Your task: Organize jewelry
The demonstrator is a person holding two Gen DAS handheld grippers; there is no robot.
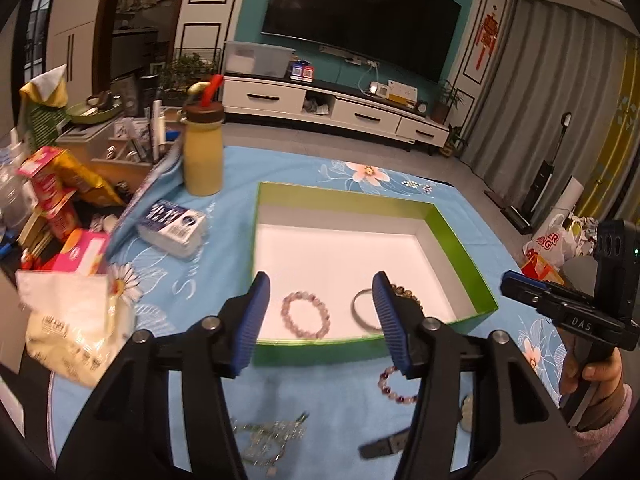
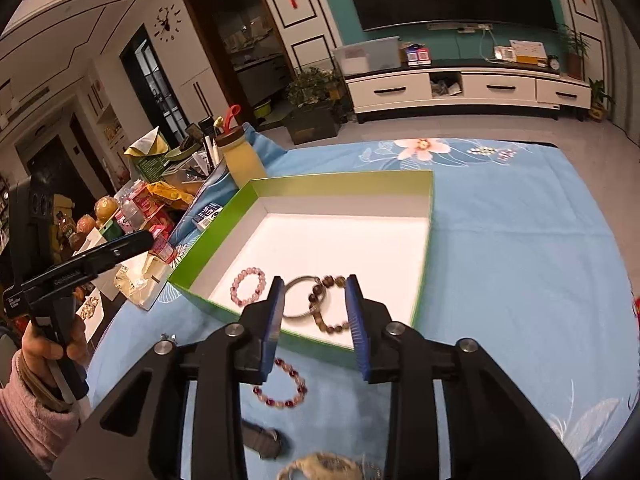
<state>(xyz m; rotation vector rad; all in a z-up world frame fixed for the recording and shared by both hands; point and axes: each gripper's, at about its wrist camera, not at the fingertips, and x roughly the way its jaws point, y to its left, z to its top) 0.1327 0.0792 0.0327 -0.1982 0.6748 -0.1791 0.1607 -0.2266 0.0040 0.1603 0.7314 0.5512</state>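
My left gripper [image 1: 320, 320] hangs over the near edge of the green box [image 1: 460, 236], jaws spread, nothing between them. Inside lie a pink bracelet [image 1: 306, 314], a silver bangle [image 2: 302, 296] and a brown bracelet [image 2: 328, 306]. My right gripper [image 2: 316, 320] is spread and empty too. A dark-red bracelet [image 2: 282, 386] sits on the blue cloth [image 2: 520, 240], just outside the box.

Glossy beaded bracelet [image 1: 306, 314], smooth metal bangle [image 2: 299, 296], matt cardboard box [image 1: 460, 248].
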